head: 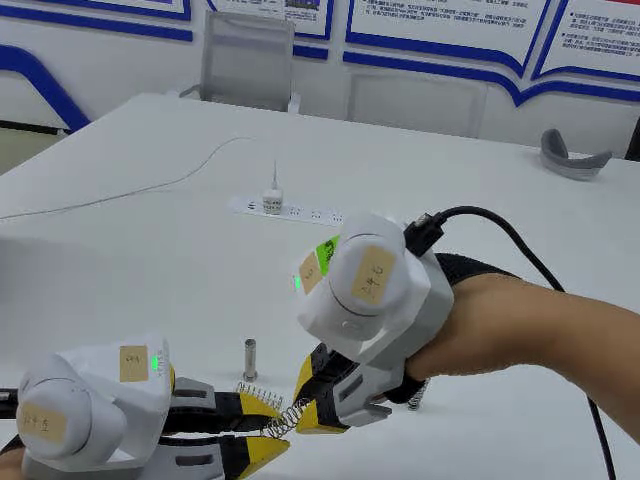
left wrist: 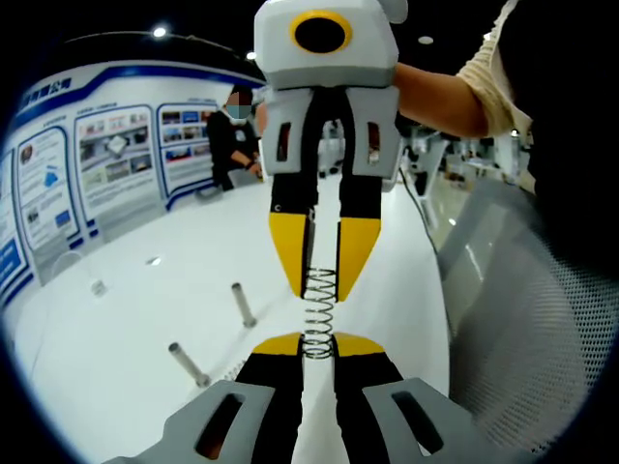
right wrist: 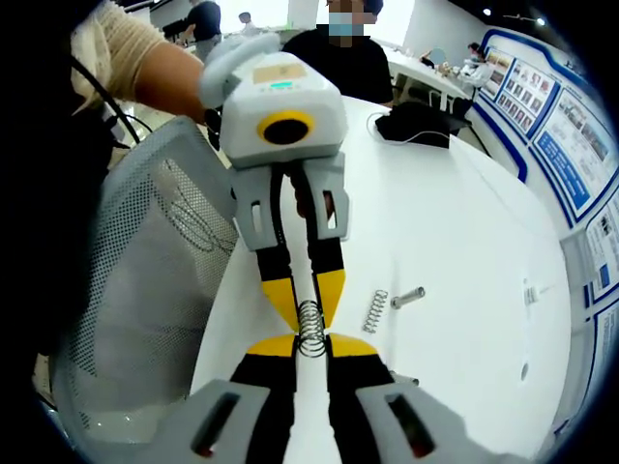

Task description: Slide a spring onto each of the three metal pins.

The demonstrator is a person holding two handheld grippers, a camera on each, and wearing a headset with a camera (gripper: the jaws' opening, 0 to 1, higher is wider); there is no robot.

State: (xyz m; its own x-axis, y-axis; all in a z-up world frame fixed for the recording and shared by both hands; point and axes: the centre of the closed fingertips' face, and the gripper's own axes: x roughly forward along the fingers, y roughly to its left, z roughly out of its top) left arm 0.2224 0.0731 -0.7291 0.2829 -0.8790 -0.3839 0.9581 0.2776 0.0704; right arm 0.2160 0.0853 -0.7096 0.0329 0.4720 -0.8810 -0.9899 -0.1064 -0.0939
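The spring (left wrist: 319, 314) hangs in the air between the two grippers, just above the near edge of the counter (head: 180, 250), and looks slightly stretched along its length. The left gripper (left wrist: 319, 346) has its jaws closed on one end of it. The right gripper (left wrist: 322, 282) has its jaws closed on the other end, tip to tip with the left and close to it. On the far side of the grippers two bare pins stand on the counter, a far pin (left wrist: 244, 304) and a near pin (left wrist: 189, 364). A loose spring (right wrist: 375, 311) lies on the counter near them. Assessment: no spring is on a pin, and this one is at a hand-over between grippers. Risks: an uneven release under tension could flick the spring out of the remaining jaws. Further pulling could deform the coils. Jaws clamped across the coil's end would block its bore from the pin. A low approach could knock a pin over.
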